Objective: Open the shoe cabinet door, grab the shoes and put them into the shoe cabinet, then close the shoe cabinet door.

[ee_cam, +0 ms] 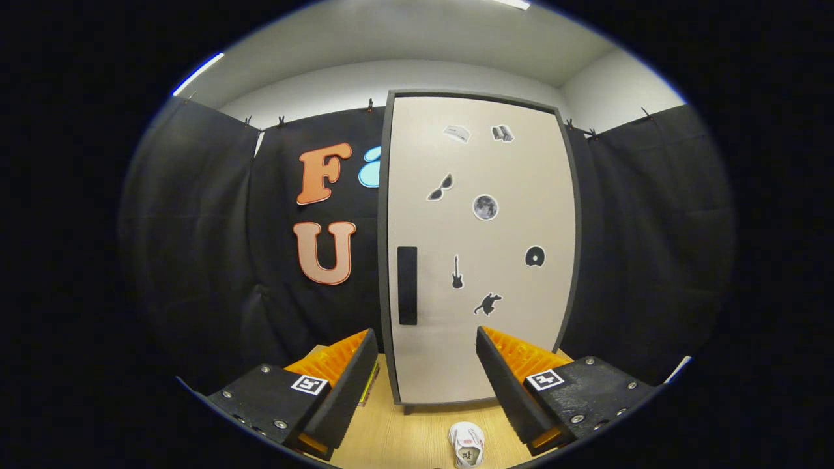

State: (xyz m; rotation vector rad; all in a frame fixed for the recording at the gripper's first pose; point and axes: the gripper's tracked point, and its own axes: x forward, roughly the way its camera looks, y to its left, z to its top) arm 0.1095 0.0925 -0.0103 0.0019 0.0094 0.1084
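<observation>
Currently the tall pale-grey shoe cabinet door with a dark frame (479, 247) stands flush and closed, straight ahead of the gripper (427, 355) and beyond its fingertips. Small dark stickers scattered over the panel. A black vertical rectangular handle recess (407, 285) sits near the door's left edge, just above and ahead of the left finger; likely put there so the door swings from that side, hinges on the far right.

Small white shoe (466, 444) lies on the light wooden tabletop (397, 443), low between the fingers and nearer than the cabinet's foot, toe pointing toward the cabinet. Probably staged close so it can be picked up once the door is open. Only one shoe is seen from here.

Gripper fingers spread wide, nothing between them, touching nothing. Both ribbed inner faces angle toward the door.

Pose: gripper held level and roughly square to the cabinet, raised above the table, centred a little right of the handle recess. Judgement: task at its first step, door not yet opened. Next move would call for shifting left to bring a fingertip into the recess.
</observation>
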